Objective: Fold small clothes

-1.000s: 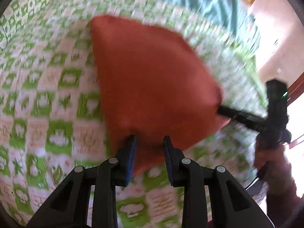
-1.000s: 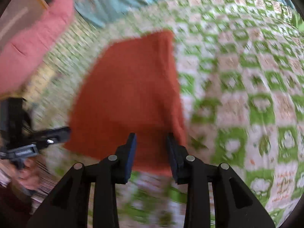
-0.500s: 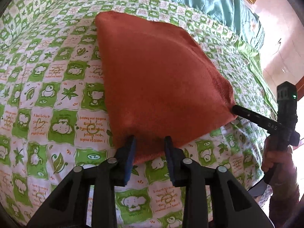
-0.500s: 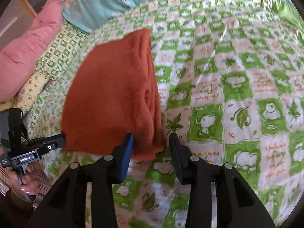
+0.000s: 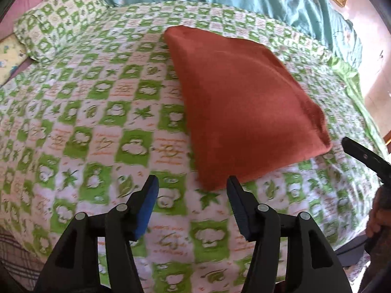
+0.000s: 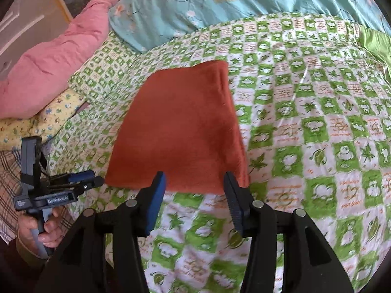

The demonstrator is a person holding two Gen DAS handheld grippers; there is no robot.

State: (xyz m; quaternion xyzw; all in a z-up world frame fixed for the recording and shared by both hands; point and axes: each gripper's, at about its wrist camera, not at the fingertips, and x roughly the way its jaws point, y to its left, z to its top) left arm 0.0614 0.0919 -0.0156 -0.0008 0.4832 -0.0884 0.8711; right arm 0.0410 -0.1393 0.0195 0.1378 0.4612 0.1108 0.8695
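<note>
A folded rust-orange cloth (image 5: 239, 107) lies flat on the green and white patterned bedspread (image 5: 85, 122); it also shows in the right wrist view (image 6: 180, 131). My left gripper (image 5: 193, 185) is open and empty, just short of the cloth's near left corner. My right gripper (image 6: 195, 179) is open and empty, its fingertips at the cloth's near edge. In the right wrist view the left gripper (image 6: 90, 180) shows at the cloth's left corner. In the left wrist view one finger of the right gripper (image 5: 361, 153) shows beside the cloth's right corner.
A teal flowered quilt (image 6: 220, 2) lies along the back of the bed. A pink pillow (image 6: 53, 61) and a green patterned pillow (image 5: 58, 17) lie at the left. A yellow patterned fabric (image 6: 36, 122) lies below the pink pillow.
Both grippers have opened and let go of the cloth's near corners. They have drawn back from it. The cloth now lies flat on the bed.
</note>
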